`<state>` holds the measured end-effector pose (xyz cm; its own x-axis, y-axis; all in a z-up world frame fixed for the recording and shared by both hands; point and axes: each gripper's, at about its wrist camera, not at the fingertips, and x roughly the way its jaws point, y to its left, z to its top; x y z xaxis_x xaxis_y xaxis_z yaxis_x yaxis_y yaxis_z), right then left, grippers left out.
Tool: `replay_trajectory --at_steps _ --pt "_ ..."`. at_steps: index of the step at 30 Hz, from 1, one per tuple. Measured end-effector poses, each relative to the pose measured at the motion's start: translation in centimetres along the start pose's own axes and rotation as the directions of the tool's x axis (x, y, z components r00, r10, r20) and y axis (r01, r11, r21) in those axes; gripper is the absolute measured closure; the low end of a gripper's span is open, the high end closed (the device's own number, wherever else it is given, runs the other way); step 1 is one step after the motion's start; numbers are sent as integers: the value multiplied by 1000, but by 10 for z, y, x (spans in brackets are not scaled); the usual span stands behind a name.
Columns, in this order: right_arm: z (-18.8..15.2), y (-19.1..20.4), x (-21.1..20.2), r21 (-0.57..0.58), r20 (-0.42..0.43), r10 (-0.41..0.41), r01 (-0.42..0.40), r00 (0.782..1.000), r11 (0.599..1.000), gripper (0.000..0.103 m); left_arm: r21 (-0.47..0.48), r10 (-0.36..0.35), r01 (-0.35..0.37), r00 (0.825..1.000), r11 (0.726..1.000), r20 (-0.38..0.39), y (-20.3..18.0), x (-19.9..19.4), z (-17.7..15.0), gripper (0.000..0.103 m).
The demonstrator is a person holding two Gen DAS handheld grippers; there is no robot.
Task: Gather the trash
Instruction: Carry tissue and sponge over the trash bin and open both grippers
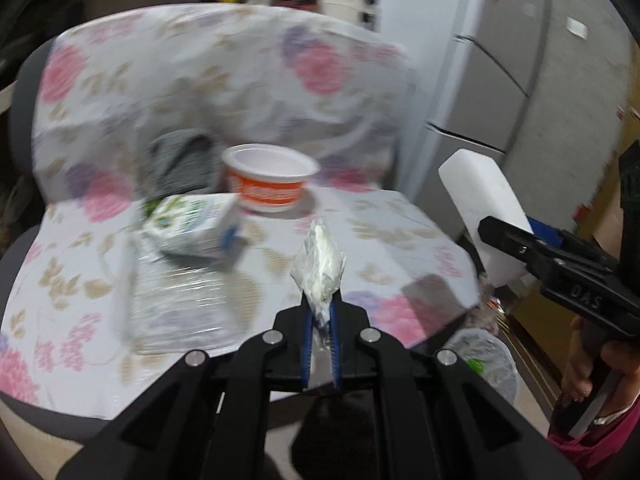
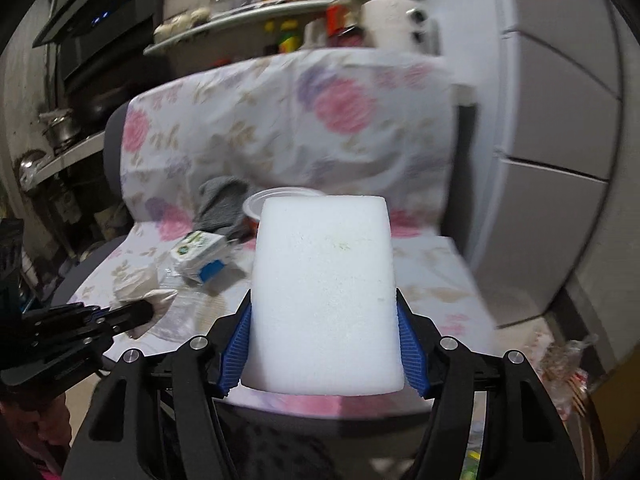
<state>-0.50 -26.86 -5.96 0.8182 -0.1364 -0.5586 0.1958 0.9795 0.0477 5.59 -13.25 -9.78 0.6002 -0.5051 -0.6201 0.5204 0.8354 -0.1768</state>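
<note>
My left gripper (image 1: pixel 320 310) is shut on a crumpled white wrapper (image 1: pixel 320 264), held above the front of a chair seat with a floral cover (image 1: pixel 380 240). My right gripper (image 2: pixel 324 300) is shut on a white foam block (image 2: pixel 324 292), its blue pads (image 2: pixel 240 344) pressing on both sides. In the left wrist view that foam block (image 1: pixel 484 208) hangs off the chair's right edge. On the seat lie an orange and white cup (image 1: pixel 268 184), a small drink carton (image 1: pixel 196 232) and a clear plastic bottle (image 1: pixel 176 304).
A grey cloth (image 1: pixel 184 160) lies against the chair back. A clear plastic bag (image 1: pixel 484 360) with scraps sits on the floor right of the chair. A grey fridge (image 1: pixel 540 80) stands at the right, and cluttered kitchen shelves (image 2: pixel 240 16) are behind the chair.
</note>
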Motion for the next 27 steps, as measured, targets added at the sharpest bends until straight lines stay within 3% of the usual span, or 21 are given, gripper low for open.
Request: replay_trajectory --at_steps 6,9,11,16,19,22,27 --pt "-30 -58 -46 72 12 -108 107 994 992 38 115 -117 118 993 986 -16 -72 15 1 98" --pt "-50 -89 -67 119 -11 -176 176 984 977 38 166 -215 218 976 962 -39 -115 25 -1 98" --pt "-65 -111 -81 154 -35 -225 228 974 961 38 207 -280 286 958 936 -58 -145 31 -6 98" --pt "-99 -152 -99 216 -104 -310 326 945 921 37 291 -422 444 896 847 -141 -212 46 -26 98" --pt "-119 -170 -101 243 -150 -342 370 928 897 37 319 -458 498 867 806 -195 -238 56 -36 98" --pt "-133 -185 -99 282 -187 -348 389 919 877 36 332 -479 534 845 777 -237 -254 66 -43 98" --pt "-150 -209 -86 319 -254 -361 430 898 845 35 325 -480 559 826 763 -295 -274 89 -54 98"
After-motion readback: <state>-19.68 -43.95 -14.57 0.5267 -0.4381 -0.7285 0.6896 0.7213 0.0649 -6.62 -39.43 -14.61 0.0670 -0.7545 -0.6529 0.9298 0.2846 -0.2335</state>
